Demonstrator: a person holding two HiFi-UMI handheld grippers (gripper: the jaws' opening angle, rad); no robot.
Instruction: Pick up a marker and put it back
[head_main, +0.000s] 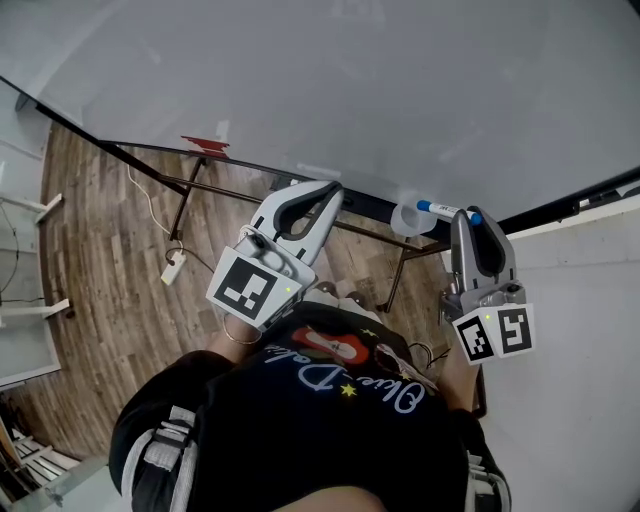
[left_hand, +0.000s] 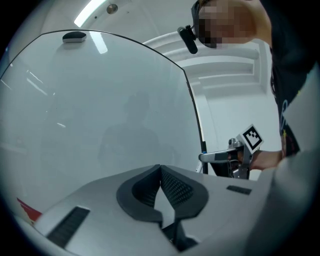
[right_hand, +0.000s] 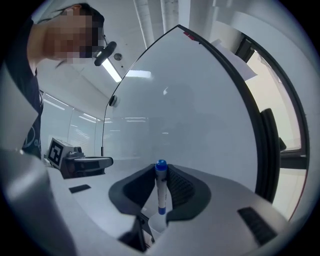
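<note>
A whiteboard (head_main: 350, 90) fills the background. The right gripper (right_hand: 161, 172) is clamped on a blue-capped marker (right_hand: 160, 187), held upright with its lower end just over the white holder cup (right_hand: 156, 220). To seat it well, keep it vertical and centred over the mouth, and release only once it is inside. The left gripper (left_hand: 161, 170) has its jaws together and empty.

Big whiteboard (head_main: 350, 90) stood straight ahead of both tools, filling the top of head view. Red item (head_main: 205, 145) sat at board's lower edge, well left of left gripper (head_main: 322, 188). Black stand legs (head_main: 190, 197) ran down under that edge, also left of it. Wood floor (head_main: 100, 300) lay below & left, w/ white adapter (head_main: 173, 268) on a thin cable near left gripper. White wall (head_main: 590, 330) was just right of right gripper (head_main: 470, 215). Ceiling light strip (left_hand: 92, 11) was high above left gripper.
</note>
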